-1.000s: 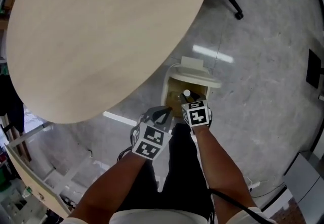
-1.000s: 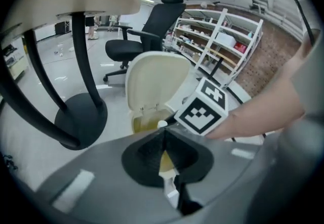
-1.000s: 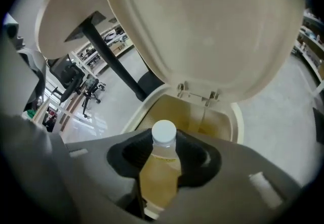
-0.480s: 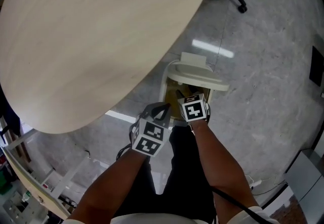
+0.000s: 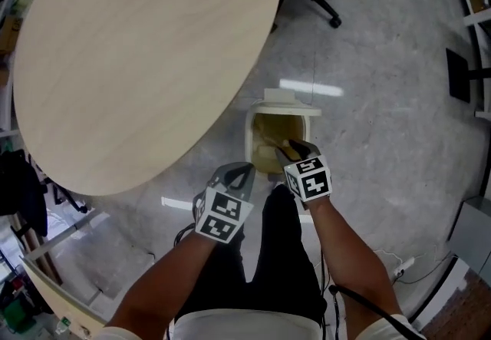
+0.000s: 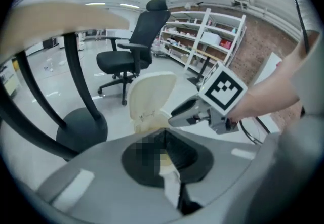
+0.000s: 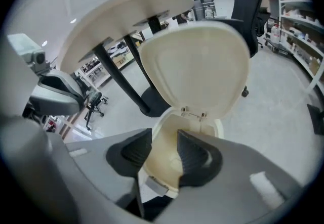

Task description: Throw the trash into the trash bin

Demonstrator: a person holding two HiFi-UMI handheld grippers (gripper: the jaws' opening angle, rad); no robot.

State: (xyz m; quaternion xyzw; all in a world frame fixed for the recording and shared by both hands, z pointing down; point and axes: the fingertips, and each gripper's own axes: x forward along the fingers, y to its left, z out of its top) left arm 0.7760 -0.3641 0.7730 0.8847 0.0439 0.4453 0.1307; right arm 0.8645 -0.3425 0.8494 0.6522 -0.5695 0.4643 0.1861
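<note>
An office-like workroom is indicated by a black swivel chair (image 6: pixel 132 41), white storage shelving (image 6: pixel 215 41), a round wooden worktop (image 5: pixel 138 54) and a polished concrete floor (image 5: pixel 383 139).

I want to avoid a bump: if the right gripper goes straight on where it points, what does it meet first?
Most likely the inside of the open trash bin. The right gripper is empty, its jaws closing.
</note>
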